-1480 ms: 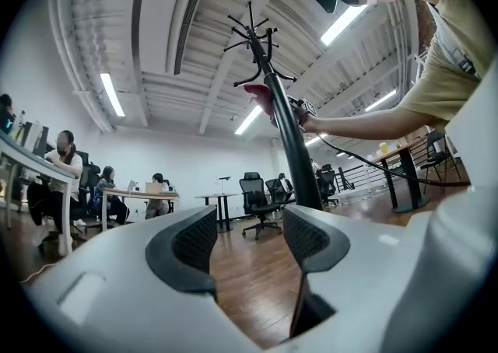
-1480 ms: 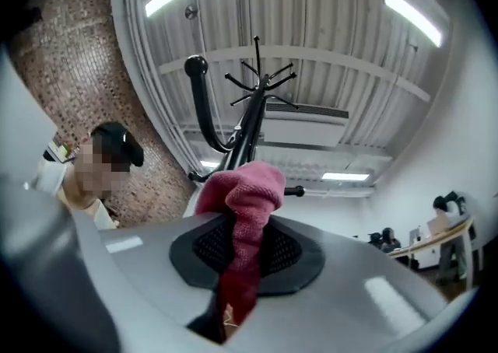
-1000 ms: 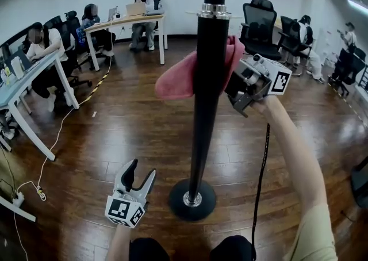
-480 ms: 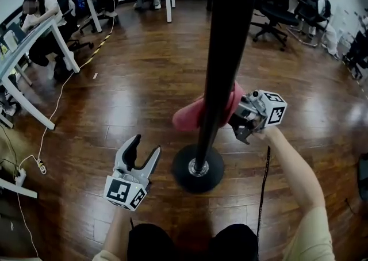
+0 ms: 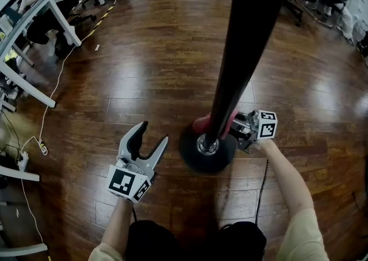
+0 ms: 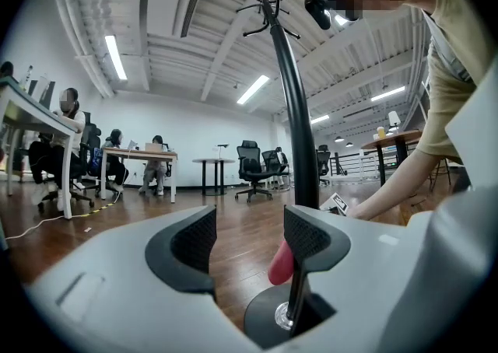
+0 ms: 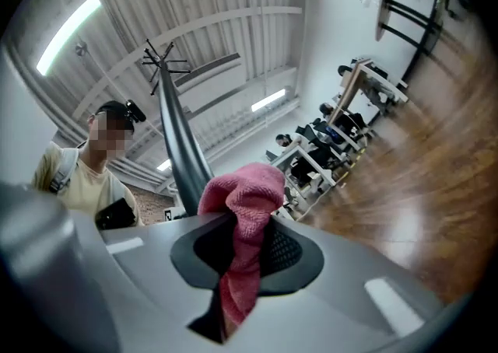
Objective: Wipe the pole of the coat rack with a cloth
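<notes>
Head view: the right arm reaches forward and low, and the right gripper holds a pink cloth against the coat rack pole, just above its round base. The left gripper hovers beside the base.

Left gripper view: jaws apart, empty.

Right gripper view: jaws clamped on the cloth.

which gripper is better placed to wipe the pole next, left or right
Right. The right gripper is shut on the pink cloth, which lies against the pole just above the base, so it can likely wipe upward. The left gripper is open, empty and apart from the pole.
</notes>
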Available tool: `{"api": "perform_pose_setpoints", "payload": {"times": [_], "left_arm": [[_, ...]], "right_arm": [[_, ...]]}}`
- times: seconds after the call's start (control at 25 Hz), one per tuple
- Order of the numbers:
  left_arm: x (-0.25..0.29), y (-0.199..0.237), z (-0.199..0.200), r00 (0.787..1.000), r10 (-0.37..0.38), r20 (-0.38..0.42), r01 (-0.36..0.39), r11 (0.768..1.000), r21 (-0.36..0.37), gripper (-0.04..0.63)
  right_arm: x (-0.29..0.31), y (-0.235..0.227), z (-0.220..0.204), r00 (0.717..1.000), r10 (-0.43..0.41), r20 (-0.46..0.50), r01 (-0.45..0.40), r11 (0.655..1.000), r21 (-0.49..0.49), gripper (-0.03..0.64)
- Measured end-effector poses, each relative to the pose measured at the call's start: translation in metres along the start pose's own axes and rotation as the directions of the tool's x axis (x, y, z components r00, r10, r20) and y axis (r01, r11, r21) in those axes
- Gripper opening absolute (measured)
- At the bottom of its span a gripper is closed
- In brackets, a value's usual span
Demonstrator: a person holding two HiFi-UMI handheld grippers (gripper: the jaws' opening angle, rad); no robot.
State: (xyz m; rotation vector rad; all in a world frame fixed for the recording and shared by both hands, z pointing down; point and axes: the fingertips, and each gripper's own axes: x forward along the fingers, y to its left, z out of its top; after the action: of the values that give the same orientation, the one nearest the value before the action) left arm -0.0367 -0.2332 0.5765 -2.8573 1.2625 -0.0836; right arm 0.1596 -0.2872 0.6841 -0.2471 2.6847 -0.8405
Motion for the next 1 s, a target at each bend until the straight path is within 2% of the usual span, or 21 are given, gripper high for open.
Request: {"api": "perform_pose_setpoints", "payload": {"times": [0.12, 0.2, 0.36, 0.56, 0.6, 0.64, 0.72, 0.76, 0.8, 0.84, 0.88, 0.96, 1.0], "left_arm": [[-0.004, 0.004, -0.005, 1.000, 0.007, -0.019, -0.007, 1.000, 0.003, 0.250], [-0.008, 0.008, -0.006, 0.999, 0.013, -0.031, -0.013, 1.000, 0.007, 0.250], [-0.024, 0.015, -0.012, 0.998, 0.032, -0.054, -0.032, 0.999, -0.002, 0.250], [-0.034, 0.013, -0.018, 0.997, 0.030, -0.077, -0.029, 0.999, 0.013, 0.249], [-0.036, 0.012, -0.018, 0.996, 0.029, -0.082, -0.027, 0.999, 0.023, 0.249], [-0.037, 0.012, -0.018, 0.996, 0.028, -0.085, -0.026, 0.999, 0.030, 0.249], [-0.038, 0.013, -0.017, 0.996, 0.031, -0.086, -0.027, 0.999, 0.037, 0.249], [-0.038, 0.014, -0.016, 0.996, 0.032, -0.083, -0.029, 0.999, 0.038, 0.249], [-0.038, 0.016, -0.014, 0.997, 0.032, -0.077, -0.029, 0.999, 0.037, 0.249], [-0.038, 0.017, -0.012, 0.997, 0.031, -0.070, -0.029, 0.999, 0.034, 0.248], [-0.037, 0.017, -0.009, 0.998, 0.027, -0.063, -0.025, 0.999, 0.032, 0.247], [-0.034, 0.017, -0.002, 0.998, 0.009, -0.059, -0.007, 0.999, 0.034, 0.247], [-0.031, 0.018, 0.002, 0.998, -0.003, -0.058, 0.005, 0.999, 0.035, 0.247]], "right_arm": [[-0.015, -0.036, -0.043, 0.994, -0.091, -0.059, 0.094, 0.994, 0.051, 0.037], [-0.019, -0.061, -0.071, 0.980, -0.156, -0.120, 0.166, 0.983, 0.074, 0.037], [-0.026, -0.111, -0.132, 0.922, -0.300, -0.244, 0.337, 0.933, 0.125, 0.037], [-0.044, -0.153, -0.177, 0.845, -0.444, -0.298, 0.494, 0.862, 0.117, 0.037], [-0.048, -0.159, -0.185, 0.819, -0.473, -0.325, 0.525, 0.846, 0.092, 0.037], [-0.052, -0.166, -0.195, 0.780, -0.507, -0.368, 0.564, 0.824, 0.060, 0.036], [-0.061, -0.176, -0.213, 0.678, -0.572, -0.461, 0.640, 0.768, -0.012, 0.037], [-0.064, -0.179, -0.217, 0.637, -0.598, -0.487, 0.669, 0.743, -0.037, 0.037], [-0.066, -0.178, -0.215, 0.614, -0.619, -0.490, 0.689, 0.723, -0.049, 0.037], [-0.066, -0.173, -0.207, 0.613, -0.635, -0.470, 0.700, 0.712, -0.049, 0.037], [-0.065, -0.164, -0.193, 0.633, -0.646, -0.428, 0.699, 0.714, -0.043, 0.037], [-0.061, -0.127, -0.153, 0.694, -0.649, -0.311, 0.668, 0.742, -0.057, 0.037], [-0.060, -0.101, -0.130, 0.715, -0.649, -0.259, 0.648, 0.755, -0.101, 0.037]]}}
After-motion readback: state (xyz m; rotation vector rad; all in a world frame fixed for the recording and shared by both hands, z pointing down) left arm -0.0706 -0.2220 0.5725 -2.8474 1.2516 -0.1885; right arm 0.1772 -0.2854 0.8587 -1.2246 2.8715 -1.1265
